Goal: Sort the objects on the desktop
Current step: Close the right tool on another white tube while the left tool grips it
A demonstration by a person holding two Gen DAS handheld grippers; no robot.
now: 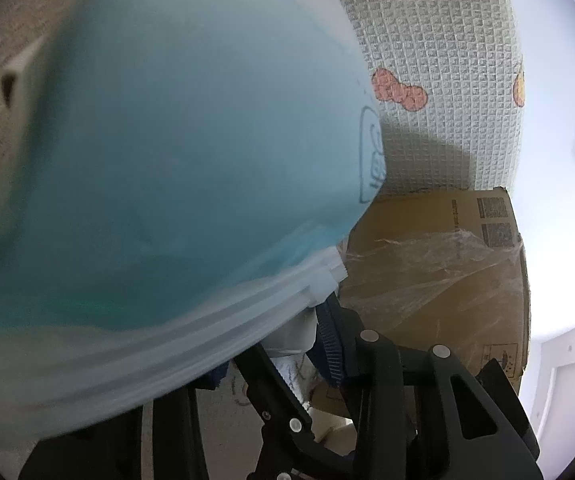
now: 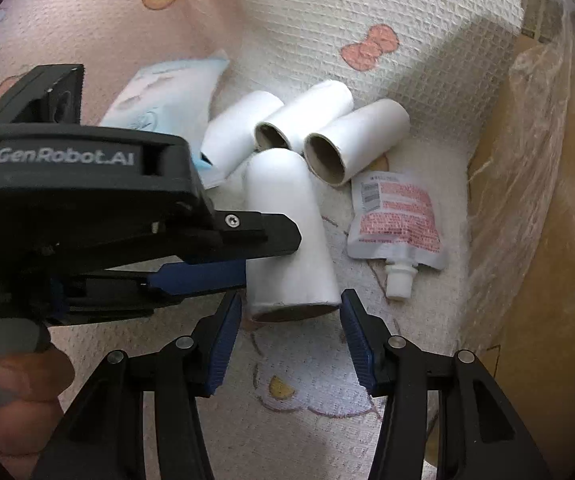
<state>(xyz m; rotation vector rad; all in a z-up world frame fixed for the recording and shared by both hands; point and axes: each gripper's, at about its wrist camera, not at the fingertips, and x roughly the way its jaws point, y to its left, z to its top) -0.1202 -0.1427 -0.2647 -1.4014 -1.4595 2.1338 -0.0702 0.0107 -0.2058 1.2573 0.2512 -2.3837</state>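
Straddling the nearest white cardboard tube (image 2: 291,236) with spread fingers, ready to grasp, the right claw (image 2: 291,340) waits while the left claw (image 1: 319,320) pinches a blue plastic bag (image 1: 167,160)

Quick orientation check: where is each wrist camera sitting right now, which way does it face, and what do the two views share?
Left wrist: on the left gripper, close behind a blue zip bag; its black fingers show.
Right wrist: on the right gripper, jaws open, facing the nearest paper roll and spout pouch; a hand shows.
Shared: bow-print mat, plastic-wrapped cardboard box.
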